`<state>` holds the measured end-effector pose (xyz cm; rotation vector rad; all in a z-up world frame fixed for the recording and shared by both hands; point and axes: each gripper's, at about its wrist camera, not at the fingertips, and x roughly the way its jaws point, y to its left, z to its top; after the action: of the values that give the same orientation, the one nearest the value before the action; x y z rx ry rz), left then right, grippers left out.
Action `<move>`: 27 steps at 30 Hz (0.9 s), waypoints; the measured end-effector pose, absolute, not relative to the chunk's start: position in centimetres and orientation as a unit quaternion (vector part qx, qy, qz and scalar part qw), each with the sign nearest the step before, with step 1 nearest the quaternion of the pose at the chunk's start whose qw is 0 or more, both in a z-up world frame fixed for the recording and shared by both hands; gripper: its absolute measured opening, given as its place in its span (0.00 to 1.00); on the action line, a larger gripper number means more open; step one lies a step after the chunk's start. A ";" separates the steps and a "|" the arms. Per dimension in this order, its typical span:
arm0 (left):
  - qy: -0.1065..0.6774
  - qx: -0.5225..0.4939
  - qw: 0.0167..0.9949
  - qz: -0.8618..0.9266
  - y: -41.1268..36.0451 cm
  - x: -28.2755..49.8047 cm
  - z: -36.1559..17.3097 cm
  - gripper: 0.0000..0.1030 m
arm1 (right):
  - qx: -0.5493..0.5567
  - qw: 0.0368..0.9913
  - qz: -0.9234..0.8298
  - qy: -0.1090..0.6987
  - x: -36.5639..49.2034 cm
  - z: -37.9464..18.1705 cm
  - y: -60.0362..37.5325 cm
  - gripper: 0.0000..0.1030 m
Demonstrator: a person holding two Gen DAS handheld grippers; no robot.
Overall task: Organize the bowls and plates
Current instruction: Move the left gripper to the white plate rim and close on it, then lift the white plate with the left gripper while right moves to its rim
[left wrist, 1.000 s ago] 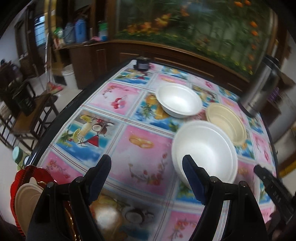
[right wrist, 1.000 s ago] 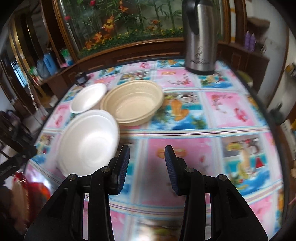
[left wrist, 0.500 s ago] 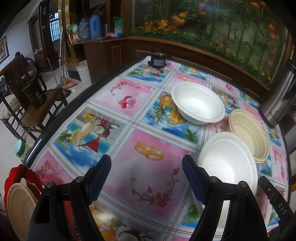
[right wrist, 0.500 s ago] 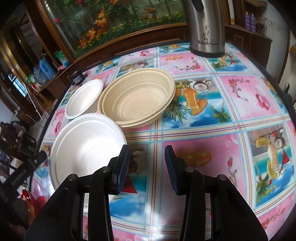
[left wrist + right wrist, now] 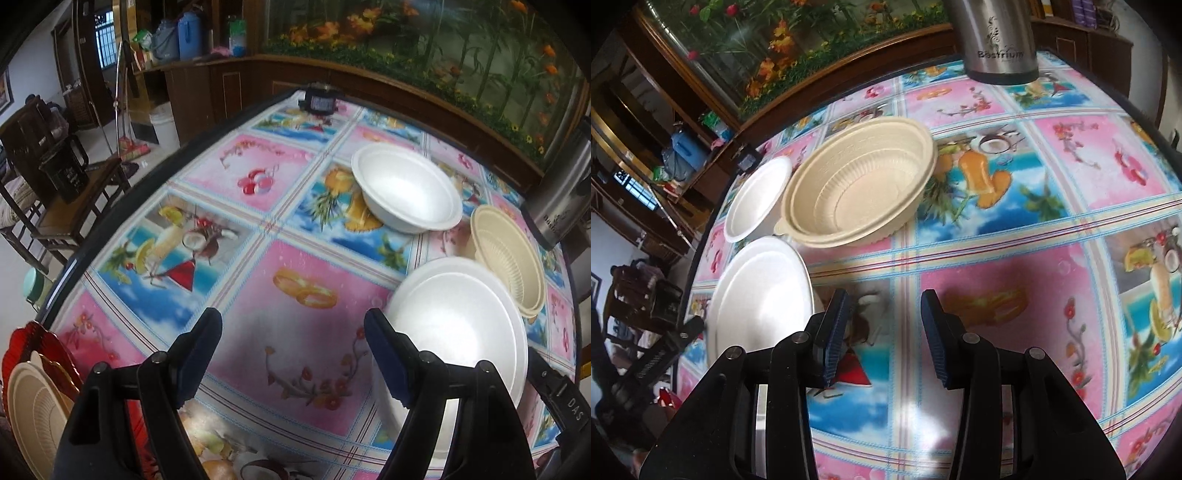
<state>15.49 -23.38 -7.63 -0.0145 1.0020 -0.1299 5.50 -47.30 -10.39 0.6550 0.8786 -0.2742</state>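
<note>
A large white foam bowl (image 5: 458, 325) sits on the table near me; it also shows in the right wrist view (image 5: 761, 299). A smaller white foam bowl (image 5: 406, 188) stands farther back, seen too in the right wrist view (image 5: 757, 199). A beige ribbed bowl stack (image 5: 506, 254) stands right of them, also in the right wrist view (image 5: 860, 192). My left gripper (image 5: 293, 339) is open and empty, its right finger beside the large white bowl's rim. My right gripper (image 5: 884, 332) is open and empty, just right of that bowl.
A steel thermos (image 5: 997, 37) stands at the table's far edge. Red and beige plates (image 5: 33, 398) sit at the lower left of the left wrist view. A small dark object (image 5: 319, 101) sits at the far table end. Wooden chairs (image 5: 55, 192) stand left of the table.
Both grippers have moved forward and lower over the table, closer to the large white bowl. The bowls have stayed in place. Both grippers stay open.
</note>
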 end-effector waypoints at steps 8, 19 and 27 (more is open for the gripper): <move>0.485 -0.003 0.873 -0.059 -23.4 15.5 -7.8 0.77 | 0.305 0.845 -0.128 0.420 6.0 -10.6 -46.6 0.39; 0.459 0.014 0.886 -0.066 -23.4 14.4 -7.2 0.77 | 0.308 0.842 -0.090 0.434 6.4 -11.1 -45.3 0.39; 0.493 0.027 0.865 -0.092 -24.6 14.6 -9.4 0.77 | 0.291 0.837 -0.086 0.455 7.2 -12.0 -44.7 0.39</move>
<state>14.57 -24.60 -9.41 0.0571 1.0328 -0.1924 7.20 -44.72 -12.05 0.6156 0.9639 -0.1816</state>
